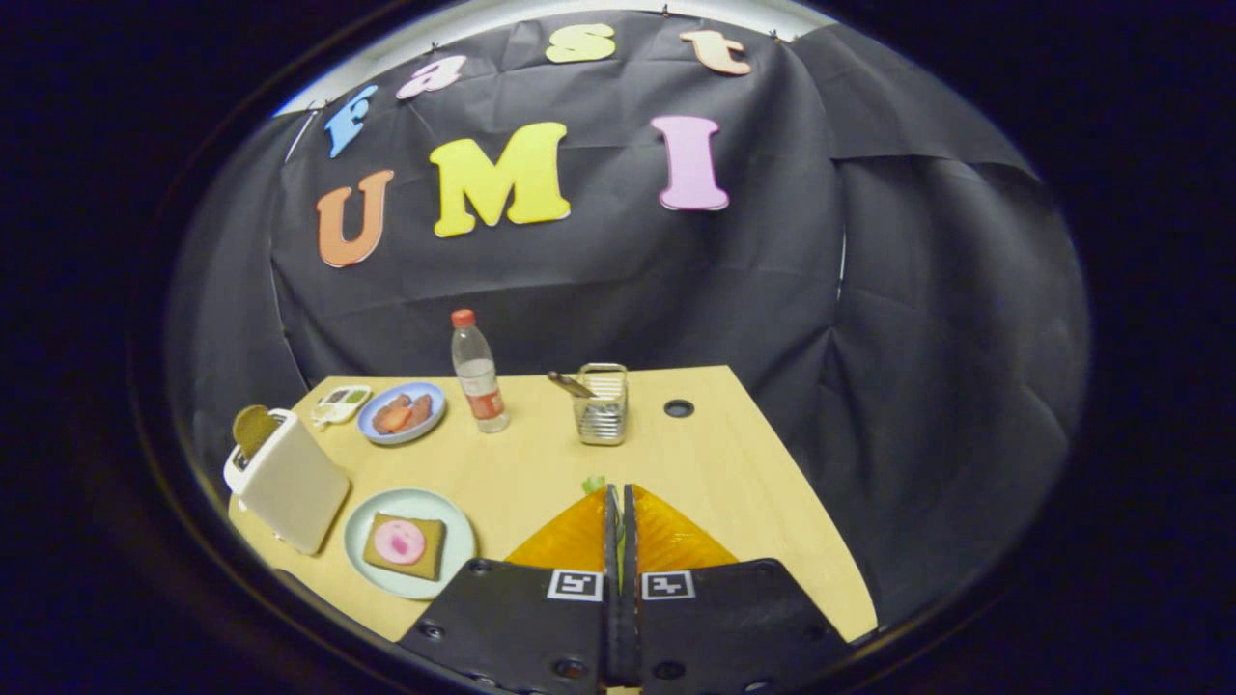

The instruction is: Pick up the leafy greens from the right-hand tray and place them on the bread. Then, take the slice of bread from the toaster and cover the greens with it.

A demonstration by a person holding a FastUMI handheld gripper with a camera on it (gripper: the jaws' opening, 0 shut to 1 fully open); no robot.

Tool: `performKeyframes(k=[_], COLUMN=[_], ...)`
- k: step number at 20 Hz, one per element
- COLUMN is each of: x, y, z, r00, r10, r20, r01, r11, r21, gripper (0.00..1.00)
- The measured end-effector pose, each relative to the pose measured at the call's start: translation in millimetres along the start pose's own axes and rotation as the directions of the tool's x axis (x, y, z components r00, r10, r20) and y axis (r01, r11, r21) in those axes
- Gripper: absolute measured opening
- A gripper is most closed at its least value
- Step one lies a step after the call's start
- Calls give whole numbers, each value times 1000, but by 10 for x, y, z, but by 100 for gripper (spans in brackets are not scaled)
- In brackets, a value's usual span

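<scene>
Orange fingers (591, 534) pinched nearly together on the greens (593, 482), a bit poking past the tips, above the table (734, 463). Bread (406, 545) w/ pink slice sits left on its plate (454, 521). Thin hold, so leaf could slip en route.

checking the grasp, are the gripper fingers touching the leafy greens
Touching. In the gripper view the fingers are pressed together with a bit of leafy greens pinched at their tips.

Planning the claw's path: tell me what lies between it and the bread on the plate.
Gripper view: claw, shut on greens, is apart from the bread. Only bare table and the plate's rim lie between.
</scene>
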State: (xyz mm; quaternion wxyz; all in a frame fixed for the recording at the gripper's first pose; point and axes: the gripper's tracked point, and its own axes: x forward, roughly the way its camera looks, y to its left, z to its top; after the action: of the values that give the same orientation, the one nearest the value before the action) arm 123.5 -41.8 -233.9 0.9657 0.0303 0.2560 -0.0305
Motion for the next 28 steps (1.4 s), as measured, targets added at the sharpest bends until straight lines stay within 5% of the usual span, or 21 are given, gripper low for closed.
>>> performKeyframes(k=[10, 14, 19, 28], x=[-49, 122, 405, 713], y=[2475, 2974, 2831, 2137], z=[-44, -377, -750, -945], r00=[973, 954, 954, 973], r10=[232, 288, 251, 131], r20=[-6, -81, -162, -187], r01=[-232, -279, -223, -118], r11=[973, 954, 959, 990], r21=[14, 107, 175, 79], gripper=[0, 0, 0, 6])
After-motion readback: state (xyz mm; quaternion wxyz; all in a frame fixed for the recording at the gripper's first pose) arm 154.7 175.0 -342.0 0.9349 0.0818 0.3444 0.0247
